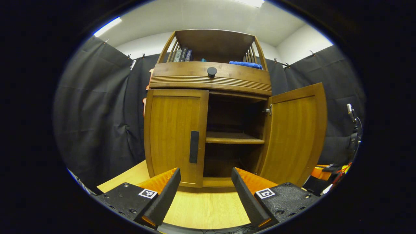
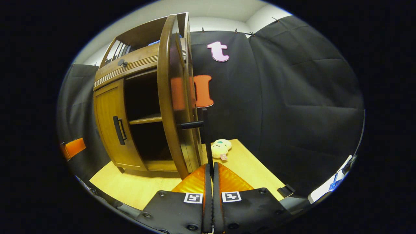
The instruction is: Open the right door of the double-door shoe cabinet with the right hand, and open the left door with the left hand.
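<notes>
Item: brown wooden double-door shoe cabinet (image 1: 208, 107) on the light wooden bench (image 1: 201, 208). We log its right door (image 1: 295, 133) swung open, right hand-held gripper (image 2: 209, 169) pinching that door's black bar handle (image 2: 205, 136). Left door (image 1: 175, 136) remains closed; left hand-held gripper (image 1: 205, 183) gapes wide, near it.

Honey-brown shoe cabinet (image 1: 208, 107) with vertical grain, black handle (image 1: 194, 147) and knob (image 1: 212, 71); blue cloth (image 1: 245, 64); pale yellow tabletop (image 1: 204, 208).
</notes>
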The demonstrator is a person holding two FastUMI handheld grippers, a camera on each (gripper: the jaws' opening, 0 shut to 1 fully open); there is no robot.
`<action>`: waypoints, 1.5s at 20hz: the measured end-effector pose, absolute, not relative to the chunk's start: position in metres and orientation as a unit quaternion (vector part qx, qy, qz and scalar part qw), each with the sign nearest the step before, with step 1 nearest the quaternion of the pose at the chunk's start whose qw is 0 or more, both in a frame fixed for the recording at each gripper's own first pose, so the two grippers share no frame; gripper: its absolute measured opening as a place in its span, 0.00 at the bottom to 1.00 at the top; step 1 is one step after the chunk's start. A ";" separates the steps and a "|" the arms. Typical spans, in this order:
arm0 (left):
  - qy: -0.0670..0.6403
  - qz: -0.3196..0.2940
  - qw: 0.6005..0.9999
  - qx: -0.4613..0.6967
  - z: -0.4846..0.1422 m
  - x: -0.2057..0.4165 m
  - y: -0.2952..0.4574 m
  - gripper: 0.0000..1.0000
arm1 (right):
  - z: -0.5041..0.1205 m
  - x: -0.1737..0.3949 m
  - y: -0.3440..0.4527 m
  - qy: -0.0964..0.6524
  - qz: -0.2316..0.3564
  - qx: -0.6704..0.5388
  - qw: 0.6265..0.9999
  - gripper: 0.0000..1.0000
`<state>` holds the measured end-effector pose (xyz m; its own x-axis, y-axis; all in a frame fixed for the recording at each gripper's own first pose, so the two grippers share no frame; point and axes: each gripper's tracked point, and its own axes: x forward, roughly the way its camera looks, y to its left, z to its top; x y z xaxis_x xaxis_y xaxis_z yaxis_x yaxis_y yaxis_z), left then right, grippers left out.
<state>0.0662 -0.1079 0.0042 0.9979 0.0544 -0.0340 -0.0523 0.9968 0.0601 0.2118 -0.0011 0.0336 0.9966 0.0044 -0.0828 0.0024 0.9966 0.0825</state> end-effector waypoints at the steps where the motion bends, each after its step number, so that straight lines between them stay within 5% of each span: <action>1: 0.019 0.030 0.999 0.030 0.001 0.073 -0.107 0.92 | 0.036 0.212 -0.004 0.036 -0.002 0.041 0.999 0.08; 11: 0.014 0.055 0.998 0.012 0.002 0.149 -0.083 0.95 | 0.049 0.215 -0.022 0.013 -0.025 0.033 0.999 0.03; 13: 0.008 0.061 0.998 0.022 0.005 0.167 -0.076 0.92 | 0.049 0.217 -0.024 0.010 -0.030 0.035 0.999 0.19; 14: 0.008 0.061 0.998 0.024 0.006 0.176 -0.072 0.92 | 0.050 0.217 -0.024 0.009 -0.032 0.036 0.999 0.39; 15: 0.008 0.062 0.998 0.024 0.007 0.184 -0.069 0.92 | 0.050 0.216 -0.024 0.009 -0.032 0.038 0.999 0.29; 18: 0.016 0.059 0.998 0.014 0.005 0.207 -0.059 0.92 | 0.053 0.215 -0.026 0.006 -0.040 0.045 0.998 0.29; 28: 0.021 0.051 0.997 0.044 -0.009 0.269 -0.036 0.95 | 0.057 0.218 -0.039 -0.008 -0.077 0.038 0.996 1.00; 30: 0.029 0.046 0.998 0.041 -0.016 0.280 -0.036 0.92 | 0.056 0.216 -0.040 -0.005 -0.082 0.040 0.996 0.93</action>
<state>0.2799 -0.0356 -0.0163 0.9941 0.0942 -0.0535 -0.0895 0.9924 0.0840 0.2160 -0.0400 0.0557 0.9865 -0.1638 0.0038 0.1630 0.9833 0.0806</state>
